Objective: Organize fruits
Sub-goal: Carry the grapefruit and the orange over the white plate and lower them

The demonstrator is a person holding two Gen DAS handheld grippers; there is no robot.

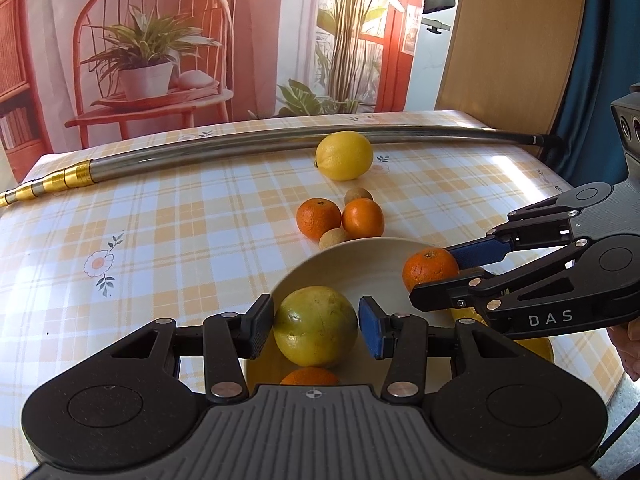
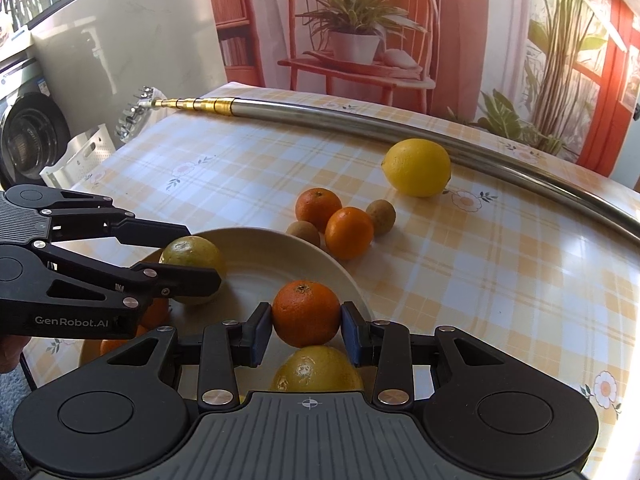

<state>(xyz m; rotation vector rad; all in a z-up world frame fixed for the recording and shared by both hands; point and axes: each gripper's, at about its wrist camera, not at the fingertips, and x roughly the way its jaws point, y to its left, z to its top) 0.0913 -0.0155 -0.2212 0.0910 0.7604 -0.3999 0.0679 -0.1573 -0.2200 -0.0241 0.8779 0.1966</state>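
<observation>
On the left, my left gripper [image 1: 316, 326] brackets a yellow-green citrus [image 1: 315, 326] over the near-left part of the plate [image 1: 352, 256]. The left pad touches the skin; a thin gap shows at the blue right pad, so I judge this grip to be slackening or only just closing, and I cannot tell which. The citrus appears to rest on the plate, with an orange [image 1: 309, 376] just below it at the near rim.

To the right, my right gripper [image 2: 306, 330] is clamped on a mandarin [image 2: 306, 313], both pads pressed against its sides. It hangs just above the plate's right half, with a yellow fruit [image 2: 316, 368] directly beneath it.

Step in hand, as I judge it: set both fruits on the plate.
- Lower the mandarin onto bare plate beside the yellow fruit, not on top of it, or it will roll.
- Spread the fingers only after the fruit bears on the plate.
- Keep the two grippers apart; they are close over one plate.

Further right and back, still on the table [image 2: 520, 280]: two mandarins [image 2: 334, 220], touching, with a small brown fruit on either side of them, and a lemon [image 2: 416, 167] against the metal pole [image 2: 360, 114]. These remain to be collected.
</observation>
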